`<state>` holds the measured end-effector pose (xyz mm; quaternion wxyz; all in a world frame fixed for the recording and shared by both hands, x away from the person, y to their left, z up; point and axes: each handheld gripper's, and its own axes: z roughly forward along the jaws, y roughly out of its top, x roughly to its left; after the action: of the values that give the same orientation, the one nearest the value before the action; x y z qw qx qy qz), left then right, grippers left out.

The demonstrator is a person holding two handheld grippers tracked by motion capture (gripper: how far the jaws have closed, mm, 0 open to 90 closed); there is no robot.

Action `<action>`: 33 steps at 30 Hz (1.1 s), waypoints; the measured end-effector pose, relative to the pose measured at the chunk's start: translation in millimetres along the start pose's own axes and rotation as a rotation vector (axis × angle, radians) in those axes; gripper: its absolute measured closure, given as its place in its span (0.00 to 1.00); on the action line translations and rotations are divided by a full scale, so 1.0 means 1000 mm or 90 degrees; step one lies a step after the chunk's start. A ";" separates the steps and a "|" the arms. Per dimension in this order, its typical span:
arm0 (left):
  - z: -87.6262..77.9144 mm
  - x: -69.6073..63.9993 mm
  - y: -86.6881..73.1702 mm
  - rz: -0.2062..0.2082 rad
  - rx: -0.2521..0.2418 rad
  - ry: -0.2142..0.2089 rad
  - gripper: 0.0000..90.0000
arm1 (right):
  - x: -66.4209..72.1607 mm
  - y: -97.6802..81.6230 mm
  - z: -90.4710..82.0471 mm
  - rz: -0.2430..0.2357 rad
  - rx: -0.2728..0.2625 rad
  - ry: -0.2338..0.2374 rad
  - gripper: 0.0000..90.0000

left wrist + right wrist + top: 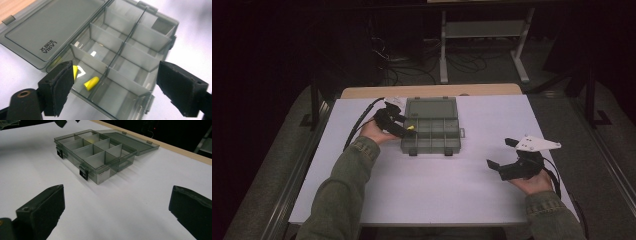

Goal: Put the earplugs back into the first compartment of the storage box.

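Left gripper [111, 87]: nearest to us, its jaws stand wide apart over the near corner of the organizer box [120, 62], nothing between the pads.
Yellow earplug [91, 82]: we see it lying loose on the floor of the corner compartment by the hinged lid [53, 27]; a second yellow piece [75, 72] sits half hidden behind the left jaw.
Box position: on the white table [437, 185], toward its far edge, lid folded flat open, latches facing the person.
Right gripper [499, 156]: resting low on the table, well apart from the box, jaws open and empty.
Progress: we judge the drop into the compartment done; the other compartments look empty.
Left to do: we cannot tell whether more pieces follow; the lid is not yet closed.
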<state>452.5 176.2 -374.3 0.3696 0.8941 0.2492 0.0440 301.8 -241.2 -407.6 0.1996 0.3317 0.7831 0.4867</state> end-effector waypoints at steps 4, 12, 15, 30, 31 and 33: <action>-0.009 -0.006 -0.002 0.007 -0.015 0.007 0.10 | 0.000 0.000 0.000 0.000 0.000 0.000 0.00; -0.028 -0.014 -0.015 0.008 -0.048 0.033 0.00 | 0.001 0.000 0.000 0.000 0.002 0.000 0.00; -0.036 -0.017 -0.023 0.004 -0.065 0.044 0.00 | 0.001 0.000 0.000 0.001 0.000 0.000 0.00; -0.074 -0.033 -0.074 -0.010 -0.141 0.089 0.00 | 0.000 0.000 -0.002 0.009 -0.006 0.001 0.00; -0.075 -0.035 -0.077 -0.012 -0.145 0.091 0.00 | 0.000 0.000 -0.002 0.010 -0.006 0.001 0.00; -0.079 -0.037 -0.083 -0.014 -0.155 0.098 0.00 | 0.000 0.000 -0.003 0.011 -0.007 0.001 0.00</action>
<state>365.4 259.3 -370.4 0.4555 0.8337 0.2799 0.1383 299.7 -242.7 -406.5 0.1965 0.3365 0.7777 0.4932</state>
